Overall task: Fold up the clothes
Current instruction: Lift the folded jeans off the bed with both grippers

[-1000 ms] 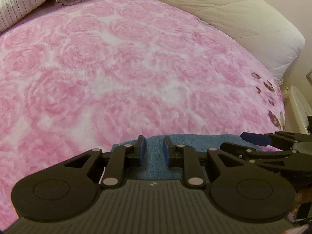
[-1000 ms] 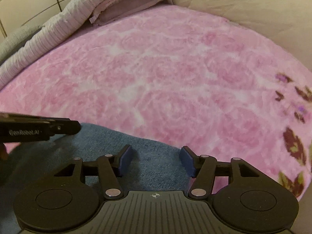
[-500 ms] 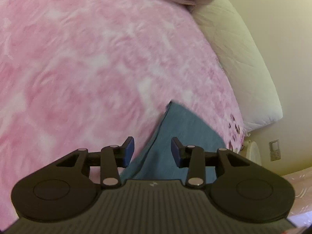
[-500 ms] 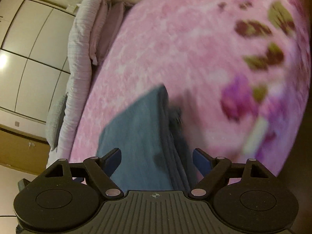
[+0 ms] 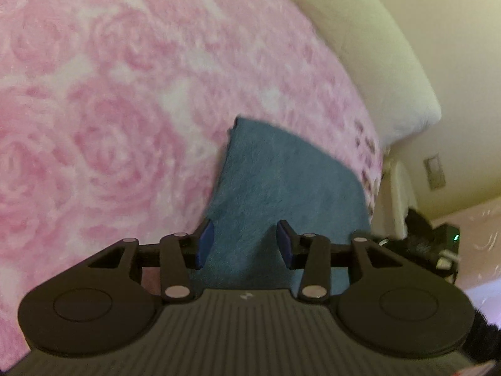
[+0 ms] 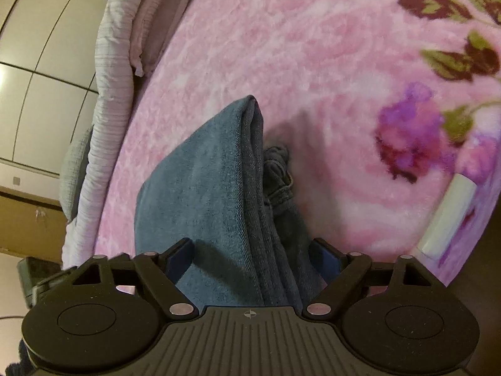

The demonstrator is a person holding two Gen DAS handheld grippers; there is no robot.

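- Folded blue denim garment (image 6: 200, 194), several layers thick, lying on a pink rose-patterned plush bedspread (image 6: 313, 62) near the bed's edge, well apart from the striped white bedding (image 6: 112, 47) heaped at the far side.
- Long axis of the bundle running straight ahead of the right tongs (image 6: 253, 260), from under the tool body to a narrow far corner; stacked fold edges in a ridge along the bundle's right side, a rumpled seamed end (image 6: 277, 169) poking out just beside that ridge.
- Right tongs spread wide, gripping nothing, blue pads either side of the bundle's near end; whether touching or hovering above the cloth, impossible to tell.
- Left tongs (image 5: 245, 244) likewise parted and empty, poised over the near end of the same denim (image 5: 281, 181), seen here as a flat blue panel with its left edge slanting away toward a far corner.
- Cream quilted pillow (image 5: 375, 47) beyond the garment along the wall side of the bed; black device with a green light (image 5: 438, 241) off the bed's edge to the right.
- Both tongs about equally near, both at the near short end, cloth stretching away from each.
- Scene fitting either a fold just laid down and released, or a folded bundle about to be gripped for one more fold or a tidy of the stray seamed end; no telling which from this moment.
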